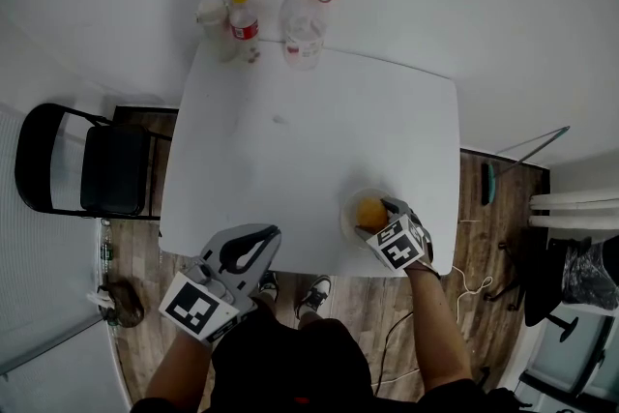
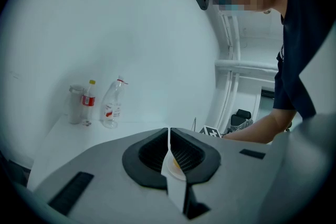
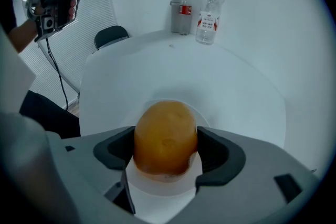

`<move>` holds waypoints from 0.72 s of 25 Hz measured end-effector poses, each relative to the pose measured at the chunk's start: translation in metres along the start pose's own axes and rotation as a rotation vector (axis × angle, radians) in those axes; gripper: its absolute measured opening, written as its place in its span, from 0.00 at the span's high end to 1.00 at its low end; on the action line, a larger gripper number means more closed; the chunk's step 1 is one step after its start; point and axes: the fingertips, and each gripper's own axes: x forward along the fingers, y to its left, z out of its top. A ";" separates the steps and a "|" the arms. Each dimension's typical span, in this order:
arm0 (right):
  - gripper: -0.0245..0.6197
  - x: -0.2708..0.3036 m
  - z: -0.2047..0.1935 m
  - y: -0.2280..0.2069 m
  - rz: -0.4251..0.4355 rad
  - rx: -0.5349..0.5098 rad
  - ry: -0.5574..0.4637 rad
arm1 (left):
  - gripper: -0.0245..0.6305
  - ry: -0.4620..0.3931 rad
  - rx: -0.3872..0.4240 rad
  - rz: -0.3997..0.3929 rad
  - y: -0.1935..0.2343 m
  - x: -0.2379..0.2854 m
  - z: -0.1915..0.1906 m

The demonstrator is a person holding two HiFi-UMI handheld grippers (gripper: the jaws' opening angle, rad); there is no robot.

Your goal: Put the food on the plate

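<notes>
- A black folding chair [image 1: 106,164] is seen at the far left of the head view, set on wooden floor just beside the left edge of a white square table [image 1: 309,140].
- The left gripper [image 1: 247,249] is held at the table's near left edge. In the left gripper view its dark jaws are pressed together along a thin line, and nothing is gripped between them [image 2: 169,136].
- At the far edge of the table, three containers are grouped close together: a pale cup-like container [image 1: 211,19], a small clear bottle with a yellow cap and red label [image 1: 242,19], and, a little to the right, a large clear plastic bottle with a red cap ring [image 1: 305,19].
- The same three are seen in the right gripper view, well beyond the jaws, with the large bottle [image 3: 210,8] at the right.
- Near the table's front right corner, a round white plate [image 1: 348,208] is found.
- A rounded orange-brown piece of food [image 1: 368,210] is held over that plate. Whether it is touching the plate cannot be told.
- The right gripper [image 1: 387,218] is clamped on the food. In the right gripper view the food [image 3: 165,136] is pinched on both sides by the dark jaws, with the plate's rim [image 3: 207,115] showing behind it.
</notes>
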 end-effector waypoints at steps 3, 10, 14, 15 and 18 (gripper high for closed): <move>0.39 0.001 0.000 0.001 0.003 -0.008 0.003 | 0.91 -0.001 0.003 0.002 0.002 0.000 0.002; 0.39 -0.016 0.009 0.001 0.003 0.026 -0.063 | 0.91 0.018 -0.008 0.005 0.001 -0.001 -0.003; 0.39 -0.048 0.027 0.000 -0.023 0.076 -0.177 | 0.91 0.009 0.035 -0.006 -0.003 0.000 0.000; 0.39 -0.059 0.031 -0.003 -0.044 0.088 -0.211 | 0.91 -0.001 0.041 -0.015 -0.007 0.001 0.004; 0.39 -0.092 0.037 -0.010 -0.107 0.136 -0.317 | 0.91 0.002 0.053 -0.022 -0.018 0.004 0.017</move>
